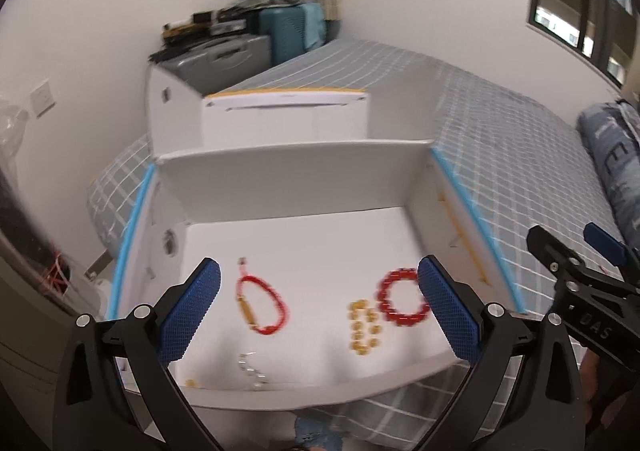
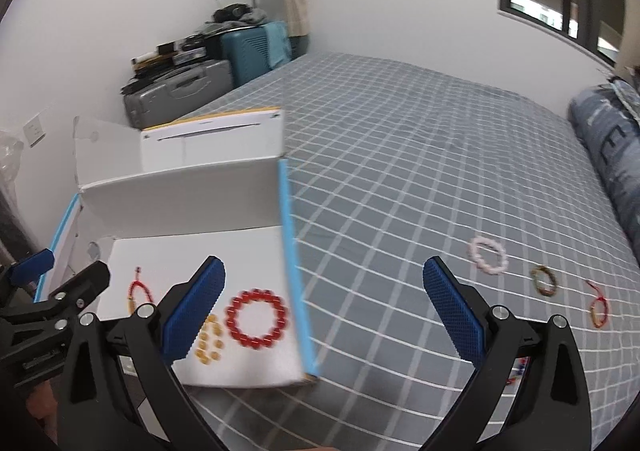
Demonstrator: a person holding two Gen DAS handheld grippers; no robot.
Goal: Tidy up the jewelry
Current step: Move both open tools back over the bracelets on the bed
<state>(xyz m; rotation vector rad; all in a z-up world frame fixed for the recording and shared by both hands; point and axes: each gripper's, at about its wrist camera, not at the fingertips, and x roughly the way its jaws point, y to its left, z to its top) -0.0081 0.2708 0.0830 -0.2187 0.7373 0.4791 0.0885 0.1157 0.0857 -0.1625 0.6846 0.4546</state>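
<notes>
The open white cardboard box point(image 1: 296, 175) on the grey checked bedspread point(image 2: 400, 171) holds a red bead bracelet point(image 2: 256, 318), an amber bead bracelet point(image 2: 209, 339) and a red cord bracelet point(image 1: 262, 305). A pink bead bracelet point(image 2: 488, 255) lies well apart on the bedspread. The left gripper point(image 1: 318, 309) and right gripper point(image 2: 324, 309) are both spread wide and carry nothing. The pink bead bracelet is judged light, limp and smooth-beaded; pinching across one side of the loop should limit slippage.
</notes>
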